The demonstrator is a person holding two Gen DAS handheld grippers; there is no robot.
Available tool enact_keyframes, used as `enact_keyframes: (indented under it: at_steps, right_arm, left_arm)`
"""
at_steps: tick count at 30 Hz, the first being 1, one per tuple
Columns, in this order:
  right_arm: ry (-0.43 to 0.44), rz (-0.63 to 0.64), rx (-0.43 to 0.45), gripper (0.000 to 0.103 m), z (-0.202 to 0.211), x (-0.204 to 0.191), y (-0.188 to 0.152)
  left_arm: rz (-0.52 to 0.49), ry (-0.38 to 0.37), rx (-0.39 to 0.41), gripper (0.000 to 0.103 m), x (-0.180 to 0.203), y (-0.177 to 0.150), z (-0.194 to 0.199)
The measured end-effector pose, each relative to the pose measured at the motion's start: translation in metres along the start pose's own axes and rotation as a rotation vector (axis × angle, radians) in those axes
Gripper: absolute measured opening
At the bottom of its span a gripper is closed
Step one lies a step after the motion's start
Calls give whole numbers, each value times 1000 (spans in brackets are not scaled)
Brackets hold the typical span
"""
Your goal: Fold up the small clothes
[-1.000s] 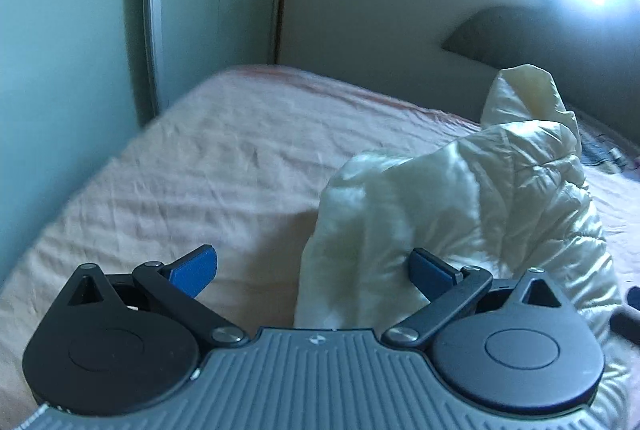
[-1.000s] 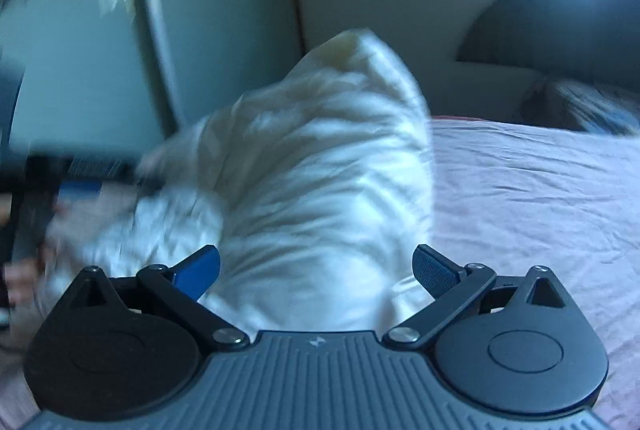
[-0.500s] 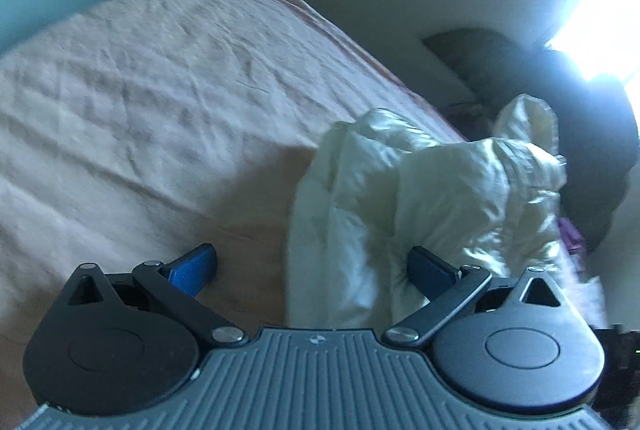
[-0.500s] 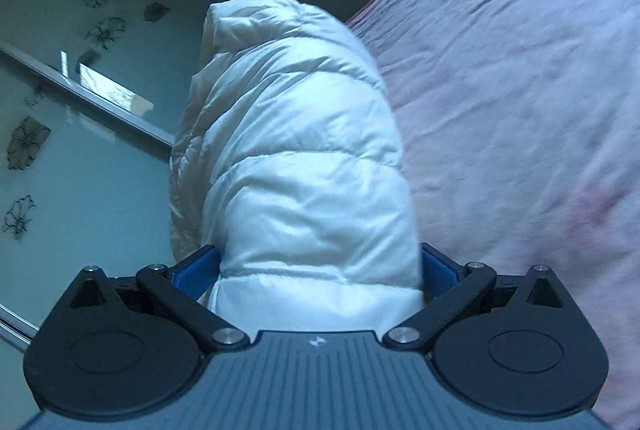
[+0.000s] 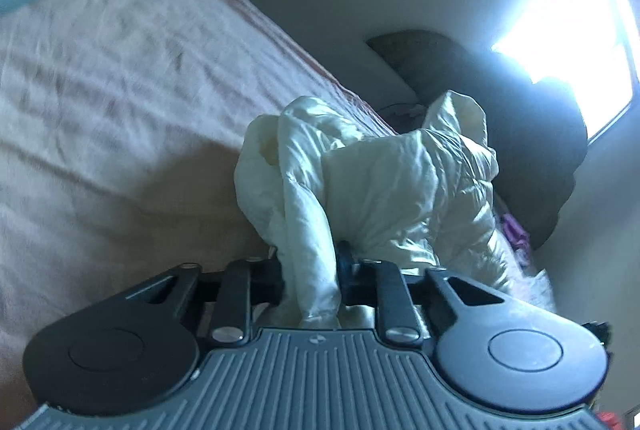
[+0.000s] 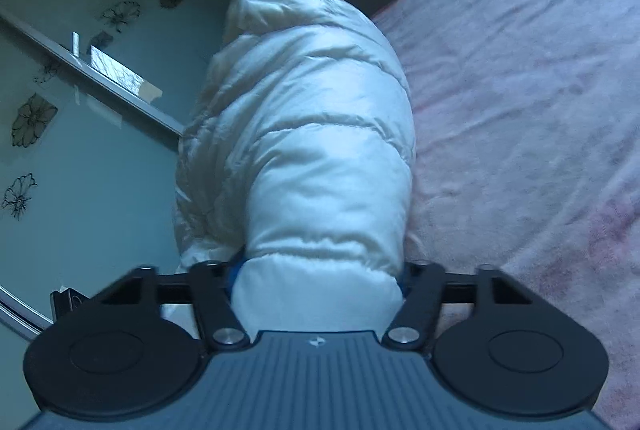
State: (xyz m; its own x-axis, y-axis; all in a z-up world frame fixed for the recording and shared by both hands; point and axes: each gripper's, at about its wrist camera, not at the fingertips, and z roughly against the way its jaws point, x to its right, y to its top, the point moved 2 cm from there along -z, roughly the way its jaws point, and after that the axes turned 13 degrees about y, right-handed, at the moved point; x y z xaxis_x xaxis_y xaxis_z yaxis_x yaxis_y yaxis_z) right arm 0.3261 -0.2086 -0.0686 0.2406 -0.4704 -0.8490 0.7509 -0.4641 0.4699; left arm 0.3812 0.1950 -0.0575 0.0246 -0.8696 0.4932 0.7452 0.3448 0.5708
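Above the bed [image 5: 100, 118], the white puffer jacket [image 5: 380, 190] hangs bunched between the left gripper [image 5: 310, 270], jaws pinching a thin edge, and the right gripper [image 6: 318, 278], jaws clamping a thick padded roll, so the slick thin edge could slip free.

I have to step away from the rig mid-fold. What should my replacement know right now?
Left tongs: shut on a thin edge of the white puffer jacket.
Right tongs: shut on a thick padded part of the same jacket.
The jacket hangs bunched between both tongs over the pink bed sheet; whether any of it touches the bed cannot be told.
Done: both grasps taken.
Left: spread it flat on the sheet, then fold; no neat fold shows yet.
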Motion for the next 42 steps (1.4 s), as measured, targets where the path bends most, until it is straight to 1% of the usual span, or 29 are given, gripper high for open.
enact_keyframes:
  at_steps: [2,4,8,12,14,16,20,22,23,24,26,27,28,29,31,33,36,39,41,42]
  right_arm:
    - [4,33,19,43,7,-8,-1]
    - [6,63,40,41,15,-17,0]
    - [-20,126,79,40,48,-28,7]
    - [-79,197,109,40,87,-34,18]
    - [-108,214,120,40,107,-33,23]
    - [-127,216,123,40,125,-29,24]
    - [-171,209,116,40,151,-18,24]
    - [-192,203,107,40,160,-10,22]
    - [-200,195,100,42,161,-6,22]
    - [-210,179,97,44,163,0,21]
    - [-235,166,92,56,161,5,20]
    - [-256,180,87,59,161,5,18]
    - [-275,196,85,66,159,3,17]
    - [-291,212,86,69,160,1,14]
    - [-321,231,100,69,163,-4,9]
    - [-366,252,127,70,166,-12,4]
    - [-473,365,158,71,168,-31,-3]
    - [-579,550,193,71,164,-56,-4]
    - [-620,660,186,75,157,-70,-1]
    - [-632,700,162,75,150,-72,2]
  left_arm:
    - [-10,3,22,16,8,3,8]
    - [-30,-12,43,14,23,3,14]
    - [-103,-28,80,13,64,-5,23]
    - [-202,-43,107,13,113,-25,26]
    - [-244,-35,103,13,132,-35,23]
    - [-276,-29,83,13,148,-45,18]
    - [-323,0,46,14,168,-67,8]
    - [-360,33,48,21,176,-79,2]
    - [-376,55,52,25,179,-83,0]
    - [-392,75,57,31,180,-87,-1]
    - [-413,120,70,37,184,-91,-3]
    - [-416,131,75,42,184,-91,-3]
    - [-417,141,79,46,183,-91,-2]
    - [-417,151,83,49,183,-91,-1]
    - [-420,174,94,57,185,-91,1]
    - [-419,189,99,62,182,-88,2]
    - [-424,218,119,64,178,-86,5]
    - [-428,235,137,65,179,-85,14]
    - [-420,254,154,65,180,-83,19]
    - [-415,263,167,65,180,-81,21]
